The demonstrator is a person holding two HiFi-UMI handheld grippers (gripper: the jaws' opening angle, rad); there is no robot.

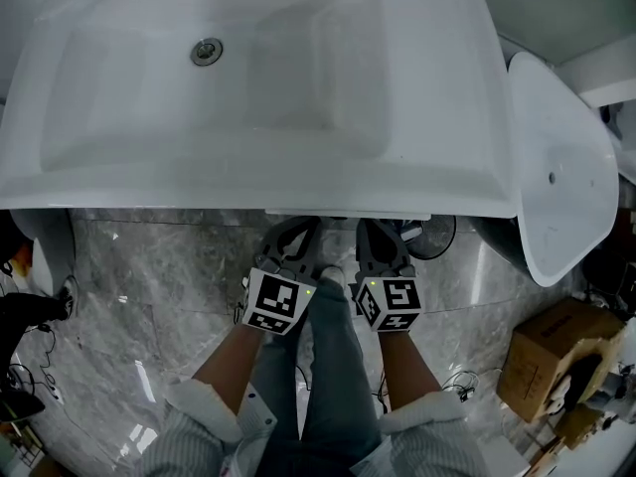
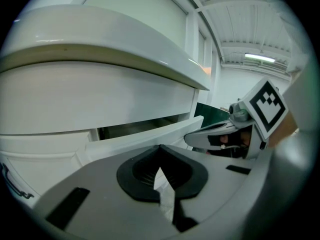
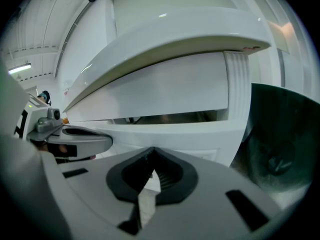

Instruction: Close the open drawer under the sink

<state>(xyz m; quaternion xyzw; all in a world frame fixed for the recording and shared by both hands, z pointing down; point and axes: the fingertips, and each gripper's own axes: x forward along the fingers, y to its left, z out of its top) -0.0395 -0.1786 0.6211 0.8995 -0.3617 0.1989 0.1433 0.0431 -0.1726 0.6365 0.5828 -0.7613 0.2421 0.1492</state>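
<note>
From above, the white sink [image 1: 268, 78] hides the cabinet; only a thin white strip of the open drawer [image 1: 348, 214] shows under its front rim. My left gripper [image 1: 295, 235] and right gripper [image 1: 378, 233] are side by side just below that strip, tips pointing at it. In the left gripper view the drawer front [image 2: 145, 139] stands out a little, with a dark gap above it; the left gripper [image 2: 162, 176] is shut and empty. In the right gripper view the drawer front [image 3: 175, 129] lies straight ahead, and the right gripper [image 3: 150, 180] is shut and empty.
A second white basin [image 1: 556, 167] stands close at the right. A cardboard box [image 1: 552, 351] sits on the grey marble floor [image 1: 149, 286] at lower right. Cables lie at the left edge. The person's legs [image 1: 328, 366] are below the grippers.
</note>
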